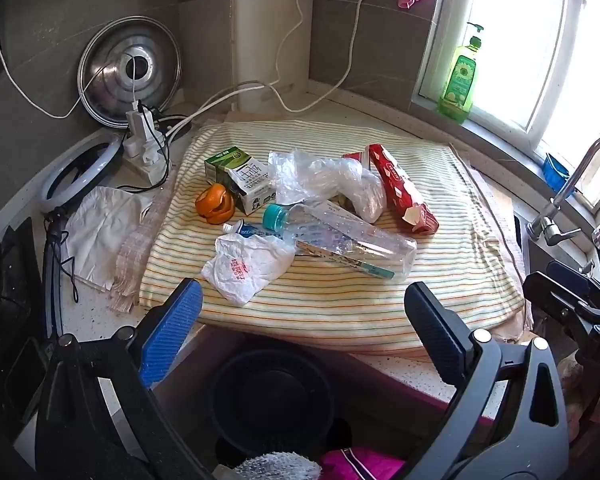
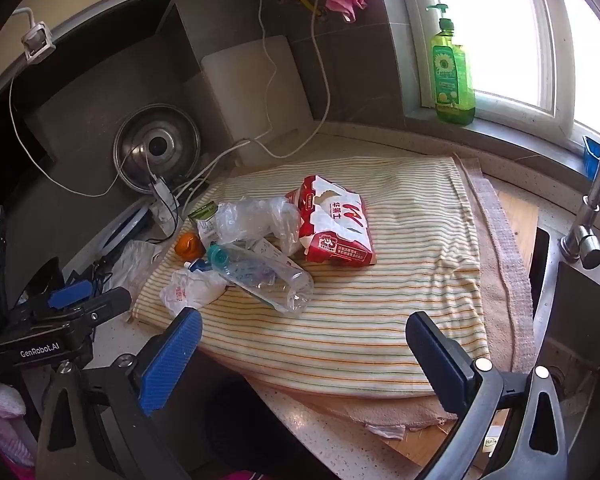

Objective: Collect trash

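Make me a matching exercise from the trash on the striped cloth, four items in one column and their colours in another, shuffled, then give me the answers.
Items:
1. orange peel
2. paper bag
3. crumpled plastic bag
4. bottle cap

Colours:
A. teal
B. white with red print
C. orange
D. red and white

Pairs: 1-C, 2-D, 3-B, 4-A
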Action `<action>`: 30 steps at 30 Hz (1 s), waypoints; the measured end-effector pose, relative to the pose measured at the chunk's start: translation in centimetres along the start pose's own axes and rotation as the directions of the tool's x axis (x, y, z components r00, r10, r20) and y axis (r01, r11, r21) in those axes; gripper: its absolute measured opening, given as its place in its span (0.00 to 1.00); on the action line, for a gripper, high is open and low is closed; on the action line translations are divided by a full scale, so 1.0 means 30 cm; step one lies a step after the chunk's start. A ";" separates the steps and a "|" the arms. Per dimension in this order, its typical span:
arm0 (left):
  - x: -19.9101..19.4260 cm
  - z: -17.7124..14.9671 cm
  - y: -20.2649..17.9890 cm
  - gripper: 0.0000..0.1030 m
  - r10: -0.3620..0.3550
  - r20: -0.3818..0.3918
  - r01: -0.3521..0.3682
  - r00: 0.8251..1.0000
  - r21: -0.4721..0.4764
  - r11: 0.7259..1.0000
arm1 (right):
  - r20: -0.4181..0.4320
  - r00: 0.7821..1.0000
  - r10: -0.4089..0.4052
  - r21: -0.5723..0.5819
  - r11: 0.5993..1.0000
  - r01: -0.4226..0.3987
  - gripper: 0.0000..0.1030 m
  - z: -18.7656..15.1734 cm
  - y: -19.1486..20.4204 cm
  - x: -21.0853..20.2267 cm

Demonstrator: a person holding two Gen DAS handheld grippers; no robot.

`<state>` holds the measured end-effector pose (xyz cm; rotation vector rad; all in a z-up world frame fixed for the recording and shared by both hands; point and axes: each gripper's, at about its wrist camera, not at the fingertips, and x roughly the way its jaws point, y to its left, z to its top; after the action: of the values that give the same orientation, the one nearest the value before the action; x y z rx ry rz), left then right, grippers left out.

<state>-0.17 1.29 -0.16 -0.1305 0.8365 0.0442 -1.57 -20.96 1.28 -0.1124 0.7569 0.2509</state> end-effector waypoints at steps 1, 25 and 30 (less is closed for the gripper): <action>-0.001 0.000 0.005 1.00 -0.001 0.000 0.001 1.000 0.002 1.000 | 0.000 1.000 -0.001 0.001 1.000 0.001 1.00 0.001 0.000 -0.002; -0.005 -0.004 -0.025 1.00 0.012 0.000 -0.012 1.000 -0.007 1.000 | -0.006 1.000 0.007 0.020 1.000 -0.007 1.00 0.010 -0.010 -0.004; -0.003 -0.003 -0.026 1.00 0.013 0.002 -0.013 1.000 -0.007 1.000 | -0.009 1.000 0.010 0.025 1.000 -0.010 1.00 0.010 -0.008 0.004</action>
<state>-0.24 0.52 -0.08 -0.1318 0.8356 0.0592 -1.24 -21.12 1.42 -0.0866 0.7697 0.2505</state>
